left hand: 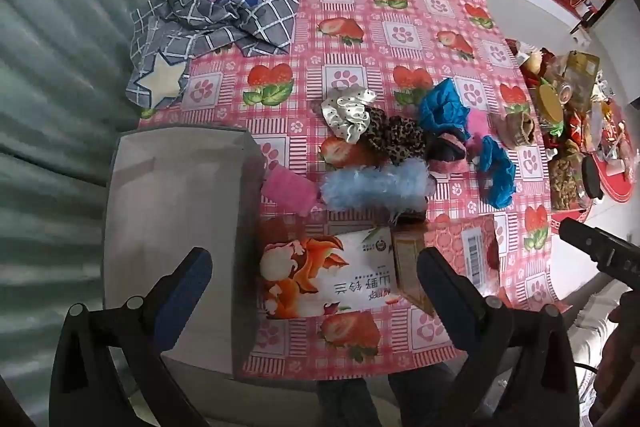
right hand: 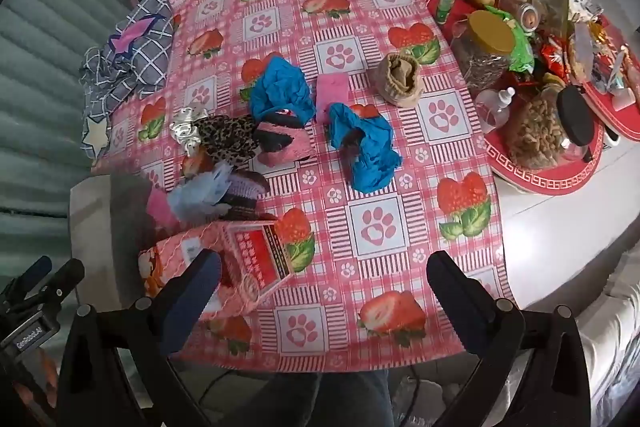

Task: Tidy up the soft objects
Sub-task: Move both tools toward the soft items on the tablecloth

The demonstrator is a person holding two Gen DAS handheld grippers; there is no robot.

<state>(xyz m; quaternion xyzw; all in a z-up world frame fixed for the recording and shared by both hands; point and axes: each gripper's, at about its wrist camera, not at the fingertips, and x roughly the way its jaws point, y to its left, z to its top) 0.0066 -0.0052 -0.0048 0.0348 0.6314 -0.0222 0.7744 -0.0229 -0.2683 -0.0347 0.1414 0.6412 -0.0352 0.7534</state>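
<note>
My left gripper (left hand: 314, 277) and right gripper (right hand: 324, 277) hover wide open and empty above the near table edge.

The soft items lie well beyond both grippers at mid-frame: a white dotted scrunchie (left hand: 347, 111), leopard scrunchie (left hand: 394, 139), fluffy blue band (left hand: 376, 183), and two blue cloths (right hand: 280, 91) (right hand: 370, 151).

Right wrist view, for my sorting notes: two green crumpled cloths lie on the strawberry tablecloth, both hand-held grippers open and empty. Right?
Not quite: the two crumpled cloths are blue, not green, as the right wrist view shows. The rest holds.
</note>
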